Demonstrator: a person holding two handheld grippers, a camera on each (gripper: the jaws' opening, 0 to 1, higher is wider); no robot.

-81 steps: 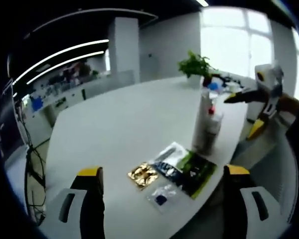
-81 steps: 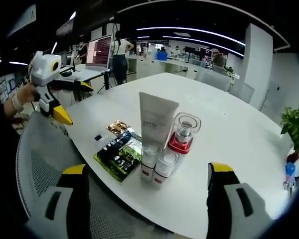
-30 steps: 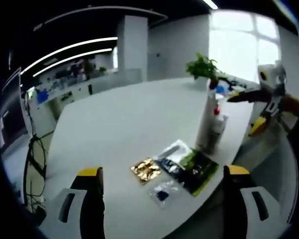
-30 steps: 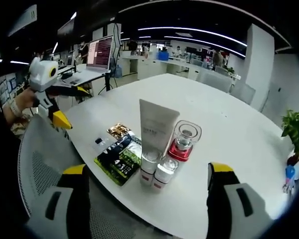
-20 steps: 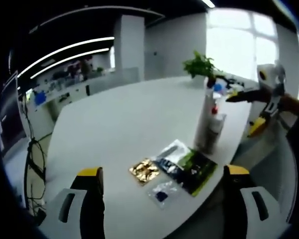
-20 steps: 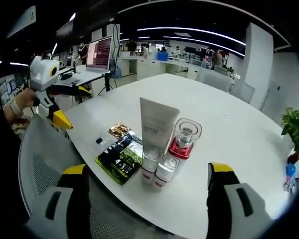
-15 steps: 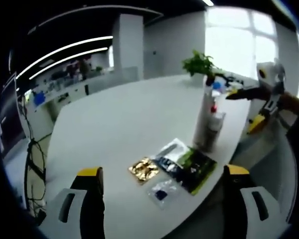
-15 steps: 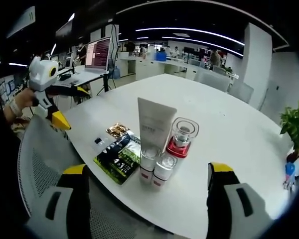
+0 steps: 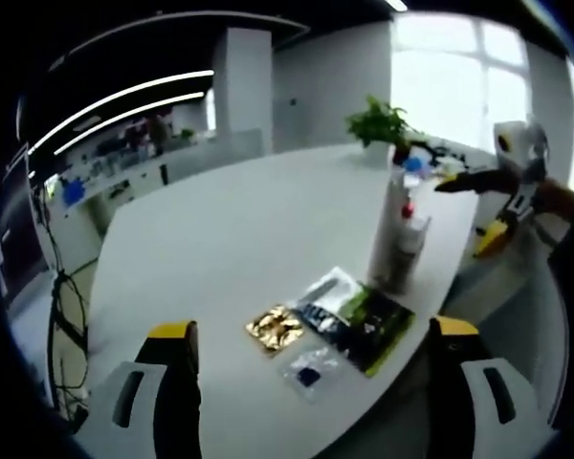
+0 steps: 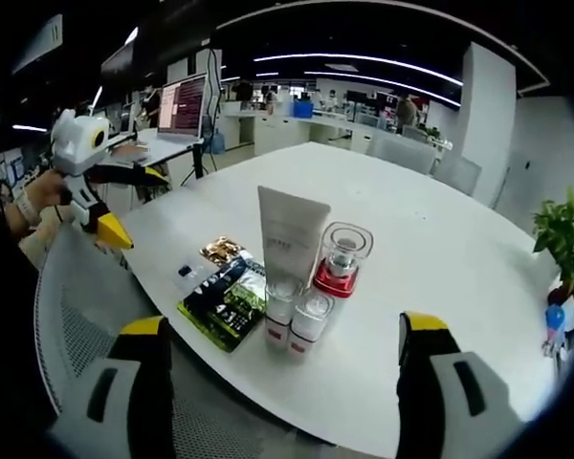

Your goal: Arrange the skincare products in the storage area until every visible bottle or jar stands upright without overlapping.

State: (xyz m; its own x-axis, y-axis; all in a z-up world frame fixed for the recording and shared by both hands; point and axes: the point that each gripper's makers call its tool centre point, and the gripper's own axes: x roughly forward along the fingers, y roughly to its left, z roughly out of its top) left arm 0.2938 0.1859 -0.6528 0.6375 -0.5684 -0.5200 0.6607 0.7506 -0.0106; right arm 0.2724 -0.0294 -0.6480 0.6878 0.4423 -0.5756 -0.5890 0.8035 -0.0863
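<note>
A white squeeze tube [image 10: 291,234] stands upright on the white table [image 10: 440,287]. A clear jar with a red base [image 10: 339,260] stands to its right. Two small clear bottles with red-and-white bases [image 10: 294,313] stand in front. In the left gripper view the same group [image 9: 395,239] stands near the table's right edge. My right gripper [image 10: 279,382] is open, back from the table edge. My left gripper [image 9: 311,382] is open too, off the table's near edge, with nothing between its jaws. Each gripper appears in the other's view: the left [image 10: 91,163], the right [image 9: 502,191].
Flat sachets lie beside the bottles: a dark green one [image 10: 226,302], a gold one [image 10: 224,251] and a small clear one [image 10: 188,273]. A potted plant [image 10: 561,239] stands at the far end. A mesh chair back [image 10: 81,306] is below left. Desks and monitors fill the background.
Both views have shifted slightly with the hands. The products and sachets have kept their places on the table, and both grippers have stayed open.
</note>
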